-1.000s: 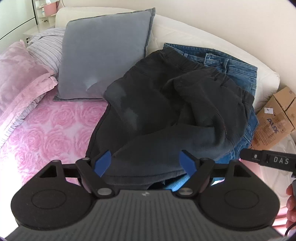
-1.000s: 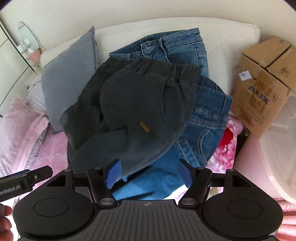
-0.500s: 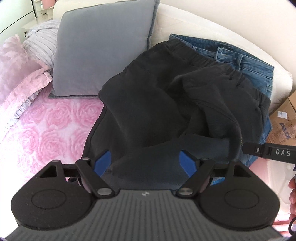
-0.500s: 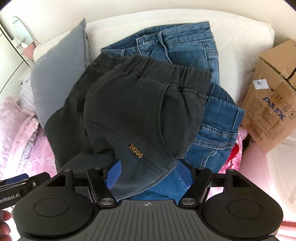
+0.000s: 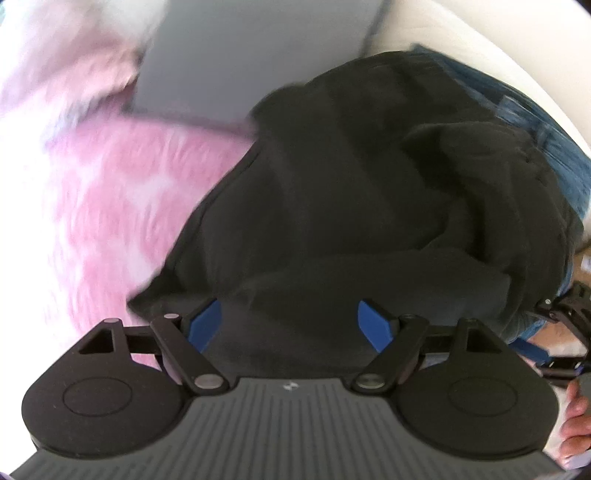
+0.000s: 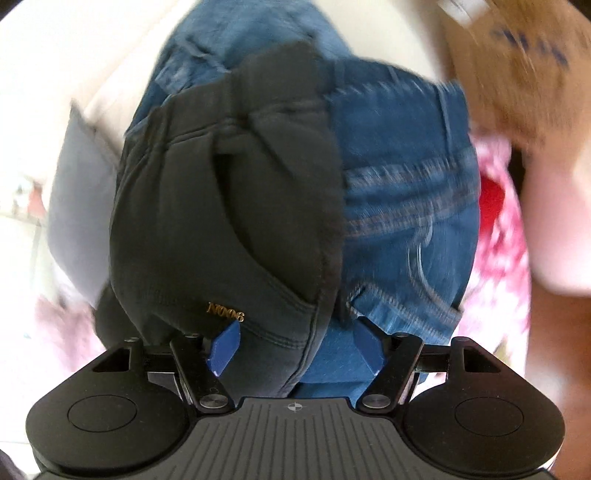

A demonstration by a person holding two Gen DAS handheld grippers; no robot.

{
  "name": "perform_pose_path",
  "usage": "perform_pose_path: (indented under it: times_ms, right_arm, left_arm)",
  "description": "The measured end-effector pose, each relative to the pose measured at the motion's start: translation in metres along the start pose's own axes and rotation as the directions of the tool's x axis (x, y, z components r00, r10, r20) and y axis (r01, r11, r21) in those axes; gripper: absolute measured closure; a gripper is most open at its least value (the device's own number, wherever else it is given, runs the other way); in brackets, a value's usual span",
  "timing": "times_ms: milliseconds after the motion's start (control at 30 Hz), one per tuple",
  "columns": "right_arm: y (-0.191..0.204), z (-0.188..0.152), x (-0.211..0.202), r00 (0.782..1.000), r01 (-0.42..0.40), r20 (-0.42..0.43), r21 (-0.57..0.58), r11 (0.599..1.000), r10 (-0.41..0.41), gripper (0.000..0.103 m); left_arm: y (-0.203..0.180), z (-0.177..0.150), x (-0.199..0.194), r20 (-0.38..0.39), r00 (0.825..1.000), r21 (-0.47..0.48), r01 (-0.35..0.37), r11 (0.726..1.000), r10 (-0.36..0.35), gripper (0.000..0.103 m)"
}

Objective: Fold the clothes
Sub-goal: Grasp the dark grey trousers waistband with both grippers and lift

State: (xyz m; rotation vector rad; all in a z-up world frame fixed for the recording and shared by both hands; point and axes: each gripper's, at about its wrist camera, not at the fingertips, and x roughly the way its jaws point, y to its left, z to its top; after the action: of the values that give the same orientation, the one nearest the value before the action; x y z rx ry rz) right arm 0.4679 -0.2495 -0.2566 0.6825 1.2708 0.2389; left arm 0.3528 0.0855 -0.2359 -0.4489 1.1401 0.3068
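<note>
Dark charcoal trousers (image 5: pixel 351 192) lie crumpled on top of blue jeans (image 5: pixel 546 122) on the bed. My left gripper (image 5: pixel 290 325) is open, low over the trousers' near edge, with dark cloth between its blue fingertips. My right gripper (image 6: pixel 295 349) is open, with the trousers' seam and the edge of the jeans (image 6: pixel 406 206) between its blue fingertips; the gold-lettered pocket of the trousers (image 6: pixel 229 236) is just ahead. The right gripper's body also shows at the right edge of the left wrist view (image 5: pixel 569 317).
A pink rose-patterned bedspread (image 5: pixel 122 206) lies to the left. A grey cushion (image 5: pixel 255 62) leans against a cream headboard (image 5: pixel 461 33). A cardboard box (image 6: pixel 524 62) stands at the right. A red item (image 6: pixel 491 203) lies beside the jeans.
Both grippers have moved forward and down onto the clothes pile, so the cloth now fills both views. Both stay open. The frames are motion-blurred.
</note>
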Motion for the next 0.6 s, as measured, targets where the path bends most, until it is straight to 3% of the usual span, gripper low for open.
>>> perform_pose_path:
  times_ms: [200,333,467,500,533,567,600]
  right_arm:
    - [-0.008,0.001,0.0,0.998,-0.059,0.02,0.033,0.998,0.059,0.033]
    - [-0.005,-0.006,-0.006,0.991,-0.112,0.076,-0.003,0.994,0.112,0.033]
    - [-0.007,-0.005,0.001,0.991,-0.117,0.07,0.032,0.993,0.115,0.033]
    - [-0.007,-0.005,0.001,0.991,-0.121,0.07,0.043,0.992,0.118,0.038]
    - [-0.005,-0.005,0.0,0.991,-0.112,0.072,0.024,0.993,0.11,0.048]
    - [0.0,-0.006,-0.002,0.994,-0.082,0.077,-0.02,0.996,0.083,0.073]
    - [0.004,-0.007,-0.004,0.995,-0.049,0.083,-0.067,0.997,0.054,0.08]
  left_arm:
    - [0.048,-0.005,0.015,0.028,1.0,-0.233,0.006,0.972,0.0,0.024]
    - [0.068,-0.007,0.032,0.07,0.996,-0.369,0.075,0.926,-0.053,0.022]
    - [0.083,-0.01,0.055,0.081,0.99,-0.507,0.143,0.85,-0.119,0.021]
    - [0.086,-0.011,0.06,0.081,0.988,-0.526,0.155,0.836,-0.133,0.024]
    - [0.088,-0.012,0.06,0.09,0.986,-0.531,0.164,0.831,-0.137,0.037]
    - [0.09,-0.012,0.06,0.101,0.985,-0.534,0.172,0.828,-0.139,0.046]
    - [0.091,-0.013,0.06,0.112,0.984,-0.537,0.18,0.824,-0.141,0.068]
